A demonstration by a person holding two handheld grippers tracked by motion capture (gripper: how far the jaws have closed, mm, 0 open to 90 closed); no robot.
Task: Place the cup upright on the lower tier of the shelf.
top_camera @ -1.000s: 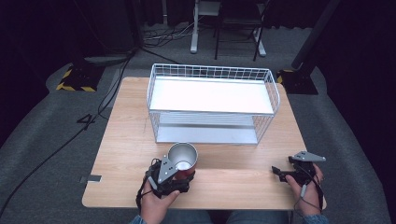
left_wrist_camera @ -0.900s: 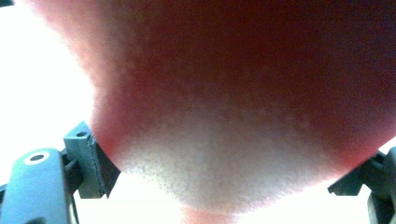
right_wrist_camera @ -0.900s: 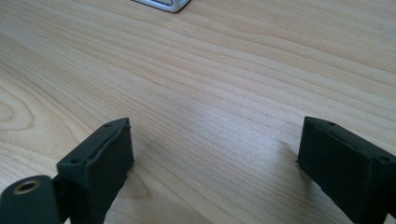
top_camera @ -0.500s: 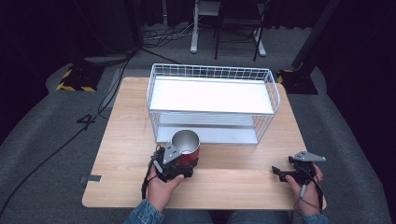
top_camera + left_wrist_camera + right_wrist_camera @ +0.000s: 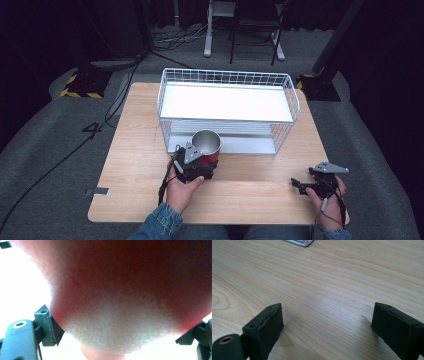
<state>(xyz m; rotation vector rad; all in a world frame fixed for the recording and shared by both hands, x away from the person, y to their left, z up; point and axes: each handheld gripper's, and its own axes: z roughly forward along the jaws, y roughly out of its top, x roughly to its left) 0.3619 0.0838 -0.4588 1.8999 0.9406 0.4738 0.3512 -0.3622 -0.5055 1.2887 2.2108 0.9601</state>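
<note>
Centre of the high view: the left gripper (image 5: 199, 162) pinches a red mug (image 5: 206, 145), seemingly just before the wire rack (image 5: 227, 80). Lower right, the right gripper (image 5: 303, 185) has its jaws spread above the table (image 5: 140, 130).

A recording studio or lab space is suggested: a light wooden desk (image 5: 135, 150) is set on grey carpet (image 5: 45, 145) amid dark surroundings. Black cables (image 5: 120, 100) are trailed across the floor, hazard-striped tape (image 5: 77, 93) is seen at an equipment base, and white stand legs (image 5: 207, 30) are visible behind.
</note>
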